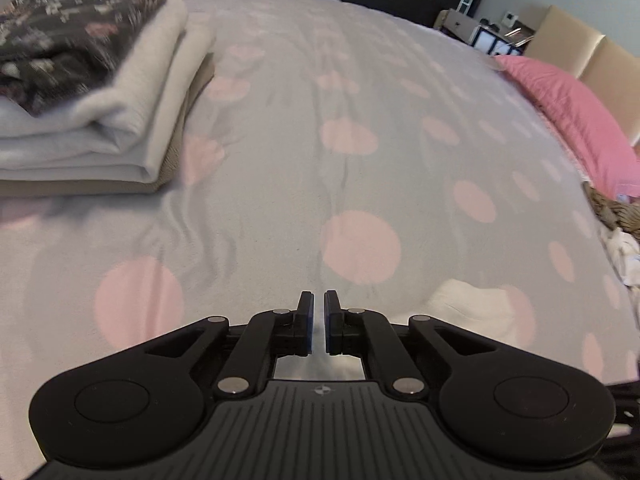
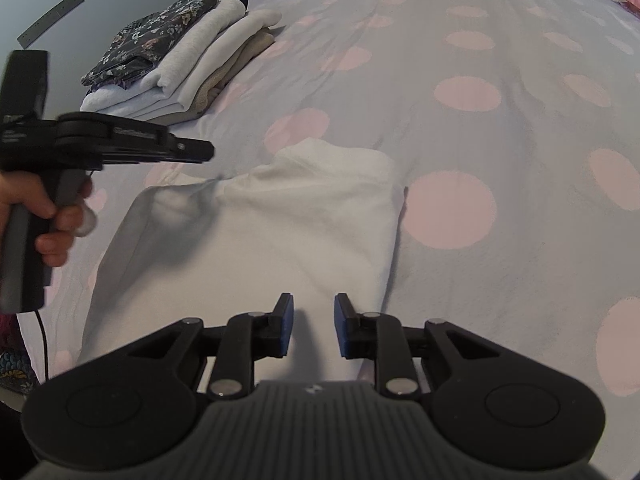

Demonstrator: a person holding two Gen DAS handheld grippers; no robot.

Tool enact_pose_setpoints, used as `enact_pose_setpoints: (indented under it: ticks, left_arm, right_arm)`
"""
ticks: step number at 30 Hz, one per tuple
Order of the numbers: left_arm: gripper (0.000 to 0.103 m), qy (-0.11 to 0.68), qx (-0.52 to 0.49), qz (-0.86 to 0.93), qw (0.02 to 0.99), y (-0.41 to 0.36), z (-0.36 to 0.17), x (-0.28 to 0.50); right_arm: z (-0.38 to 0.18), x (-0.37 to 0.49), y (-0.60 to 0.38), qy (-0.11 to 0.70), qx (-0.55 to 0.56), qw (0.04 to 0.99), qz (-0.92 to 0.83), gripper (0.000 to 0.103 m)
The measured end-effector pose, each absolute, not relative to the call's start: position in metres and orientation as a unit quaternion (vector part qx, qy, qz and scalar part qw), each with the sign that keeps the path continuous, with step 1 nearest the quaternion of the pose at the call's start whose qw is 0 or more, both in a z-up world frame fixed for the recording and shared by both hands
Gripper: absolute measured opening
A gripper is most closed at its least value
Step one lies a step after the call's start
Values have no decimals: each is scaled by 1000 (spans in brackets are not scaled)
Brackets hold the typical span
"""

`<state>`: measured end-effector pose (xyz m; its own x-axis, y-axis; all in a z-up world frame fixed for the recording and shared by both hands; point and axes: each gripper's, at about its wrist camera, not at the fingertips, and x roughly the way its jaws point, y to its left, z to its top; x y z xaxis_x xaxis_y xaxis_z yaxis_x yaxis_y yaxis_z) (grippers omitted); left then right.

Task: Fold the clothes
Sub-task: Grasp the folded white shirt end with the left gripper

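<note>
A white garment lies spread and creased on the grey bedspread with pink dots; in the left wrist view only one corner of this white garment shows at the lower right. My right gripper hovers over its near edge, open, with nothing between the fingers. My left gripper hangs over bare bedspread with its pads almost touching and nothing held. From the right wrist view the left gripper is seen side-on, held by a hand above the garment's left corner.
A stack of folded clothes, topped by a dark floral piece, sits at the far left of the bed. A pink pillow lies at the right edge. Loose unfolded clothes sit below it.
</note>
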<state>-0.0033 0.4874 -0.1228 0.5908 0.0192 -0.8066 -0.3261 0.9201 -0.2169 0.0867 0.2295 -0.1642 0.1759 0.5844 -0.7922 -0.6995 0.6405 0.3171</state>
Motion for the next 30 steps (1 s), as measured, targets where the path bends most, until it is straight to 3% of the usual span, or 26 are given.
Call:
enact_pose_setpoints:
  ticks: [7, 18, 30]
  left_arm:
    - [2, 475, -157, 82, 862, 470, -102, -54]
    - [2, 549, -123, 49, 825, 403, -124, -140]
    - [3, 601, -116, 83, 787, 396, -141, -192]
  right_arm:
    - [-163, 61, 220, 489, -78, 749, 440, 30]
    - [-171, 5, 194, 502, -117, 715, 472, 30]
    - [-187, -56, 162, 535, -133, 673, 493, 31]
